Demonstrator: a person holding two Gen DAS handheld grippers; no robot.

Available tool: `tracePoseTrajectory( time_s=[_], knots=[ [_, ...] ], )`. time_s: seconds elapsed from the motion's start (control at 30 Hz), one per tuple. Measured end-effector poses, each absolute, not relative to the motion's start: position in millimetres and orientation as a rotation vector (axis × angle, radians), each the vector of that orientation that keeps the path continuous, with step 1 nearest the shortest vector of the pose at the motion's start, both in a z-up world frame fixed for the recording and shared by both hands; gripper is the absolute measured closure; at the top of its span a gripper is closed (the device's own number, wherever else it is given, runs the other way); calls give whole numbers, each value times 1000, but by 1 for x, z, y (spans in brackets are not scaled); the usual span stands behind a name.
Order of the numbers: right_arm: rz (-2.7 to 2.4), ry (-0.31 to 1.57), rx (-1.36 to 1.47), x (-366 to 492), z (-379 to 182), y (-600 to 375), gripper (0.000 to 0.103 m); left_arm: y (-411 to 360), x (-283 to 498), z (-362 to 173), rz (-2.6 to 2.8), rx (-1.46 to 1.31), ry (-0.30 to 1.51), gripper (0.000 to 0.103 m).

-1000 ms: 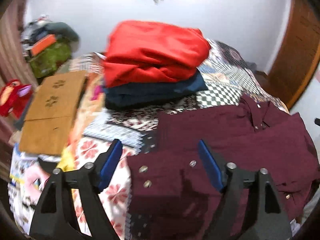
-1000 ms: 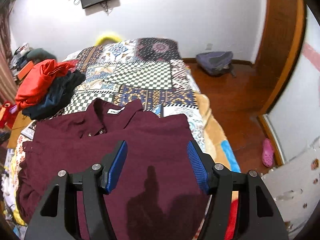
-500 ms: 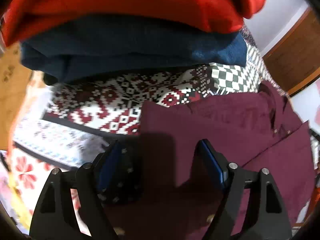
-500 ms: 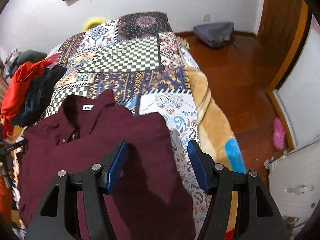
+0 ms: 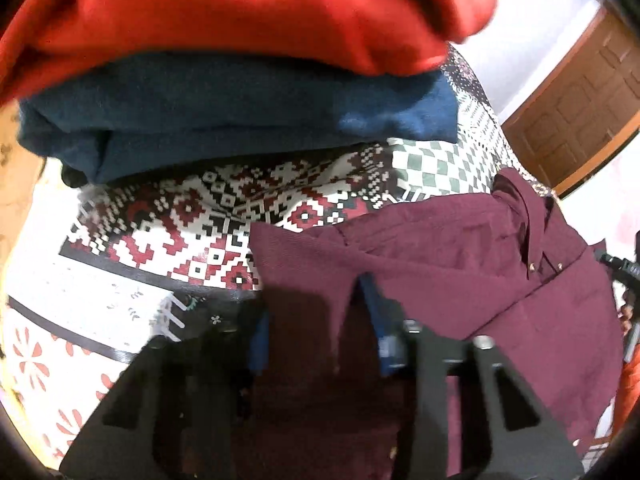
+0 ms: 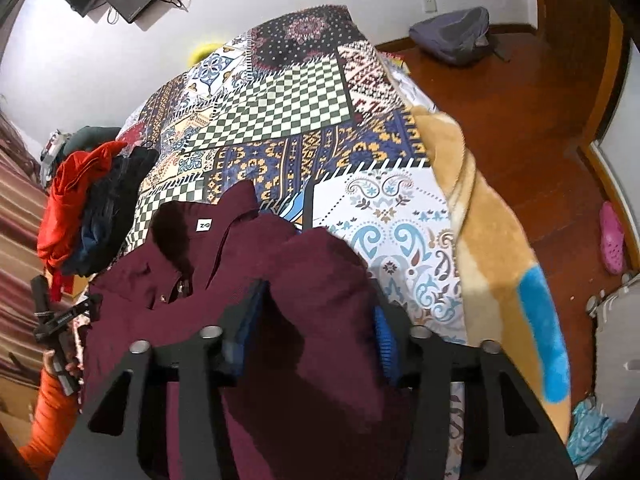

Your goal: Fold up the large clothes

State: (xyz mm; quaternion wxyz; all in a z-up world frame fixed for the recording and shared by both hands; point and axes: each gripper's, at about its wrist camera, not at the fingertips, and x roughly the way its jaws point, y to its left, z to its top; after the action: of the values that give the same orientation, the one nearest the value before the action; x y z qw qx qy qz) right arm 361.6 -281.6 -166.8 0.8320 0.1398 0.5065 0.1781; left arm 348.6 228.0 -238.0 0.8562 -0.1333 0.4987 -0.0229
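A maroon shirt (image 6: 320, 280) lies spread on a bed covered by a patchwork quilt (image 6: 288, 104), its collar toward the far end and a small white label showing inside the neck. The left hand-held gripper (image 5: 316, 328) points down at the shirt's left edge; its jaws are closing, with a raised fold of maroon cloth standing between the blue pads, though whether the pads already press on it cannot be told. The right hand-held gripper (image 6: 316, 324) is over the shirt's right shoulder area near the quilt's paisley patch; its jaws are closing too, and a bunched hump of the shirt fills the gap between them, touching both pads. In the right wrist view the other gripper shows at the far left edge, held by a hand above an orange sleeve (image 6: 48, 412). Just beyond the shirt on the left side of the bed sits a stack of clothes: a red garment (image 5: 240, 12) on top of a navy garment (image 5: 240, 116). A backpack (image 6: 456, 36) lies on the wooden floor (image 6: 520, 120) past the bed.
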Motion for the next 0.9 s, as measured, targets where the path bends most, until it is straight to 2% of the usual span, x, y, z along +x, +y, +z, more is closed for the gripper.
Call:
tracePoseTrajectory(
  time_s=[0.03,0.1,0.13,0.4,0.63,0.9],
  knots=[
    [371,1063,285,361,-164,-282,74,223,347,-235,-41,-253,1043,87],
    [365,1043,267,357,-157,-283,84,214,345,-228,-15,-197,1031,96],
    [366,1030,254,354,-153,-282,86,211,343,-225,-13,-183,1025,99],
    [356,912,138,336,-109,-267,95,185,324,-163,71,-39,871,102],
    [355,838,78,337,-69,-263,96,161,326,-107,143,80,749,102],
    [335,836,59,372,-68,-243,96,156,346,-77,187,101,682,102]
  ],
)
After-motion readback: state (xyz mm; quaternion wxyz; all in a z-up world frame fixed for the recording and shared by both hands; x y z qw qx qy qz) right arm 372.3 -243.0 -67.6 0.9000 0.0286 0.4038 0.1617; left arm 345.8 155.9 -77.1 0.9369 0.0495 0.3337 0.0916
